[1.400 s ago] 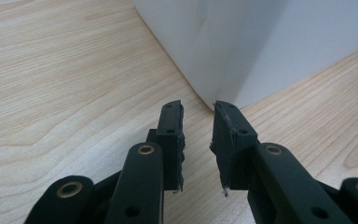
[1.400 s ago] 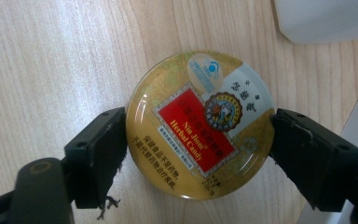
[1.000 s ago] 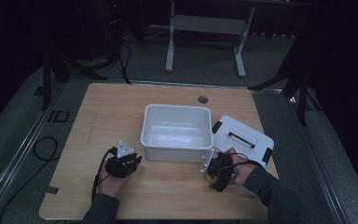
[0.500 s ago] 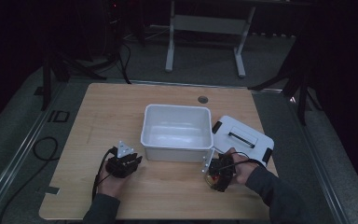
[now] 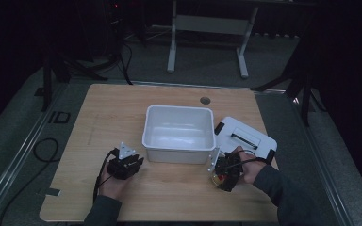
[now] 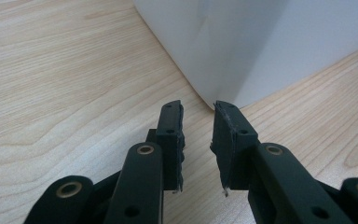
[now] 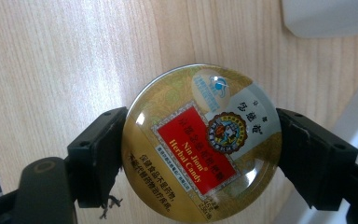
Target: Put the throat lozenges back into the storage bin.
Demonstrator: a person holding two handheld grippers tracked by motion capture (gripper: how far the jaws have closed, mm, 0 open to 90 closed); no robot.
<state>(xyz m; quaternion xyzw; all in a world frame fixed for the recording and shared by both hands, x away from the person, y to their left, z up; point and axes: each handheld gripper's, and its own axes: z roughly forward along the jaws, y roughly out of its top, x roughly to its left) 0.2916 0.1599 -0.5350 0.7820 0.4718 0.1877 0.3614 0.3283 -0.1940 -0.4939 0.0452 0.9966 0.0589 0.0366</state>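
Gold candy tin [image 7: 200,142] clamped in right gripper [image 7: 200,149], above table [image 7: 51,56].

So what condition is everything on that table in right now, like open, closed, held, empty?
Round gold candy tin: lid on, clamped between the right gripper's jaws.
Right gripper: shut on the tin, near the table's front edge.
Left gripper: open, nothing between its jaws, by the bin's corner.
White plastic bin: uncovered, looks empty.
White flat lid with black clips: off the bin, lying on the table to its right.
Wooden table: bare apart from these.
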